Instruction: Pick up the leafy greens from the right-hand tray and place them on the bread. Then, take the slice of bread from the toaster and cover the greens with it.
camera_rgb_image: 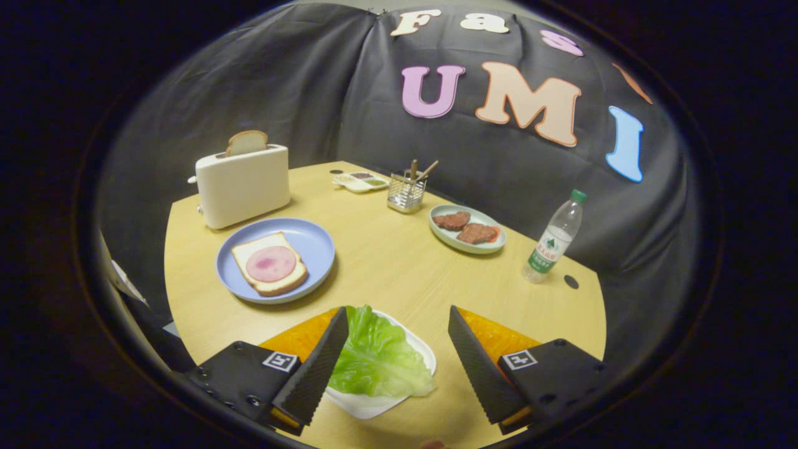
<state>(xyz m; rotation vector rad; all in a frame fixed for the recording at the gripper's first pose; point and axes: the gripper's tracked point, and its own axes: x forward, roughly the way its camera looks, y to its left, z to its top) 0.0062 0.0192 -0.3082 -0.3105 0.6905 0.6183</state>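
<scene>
Tabletop [399,262]; claw [399,355] wide over greens [380,355]

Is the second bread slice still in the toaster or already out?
In. The bread slice stands upright in the toaster slot. The open gripper sits over the lettuce.

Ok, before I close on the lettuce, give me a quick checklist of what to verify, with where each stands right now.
1. Gripper open, fingers spread: ok.
2. Lettuce leaf between the fingers: ok, nearer the left one.
3. Leaf lies loose on its white tray: ok.
4. Fingers low enough to pinch the leaf: cannot tell.
5. Bread with ham uncovered on the blue plate: ok.
6. Top slice waiting in the toaster: ok.
</scene>
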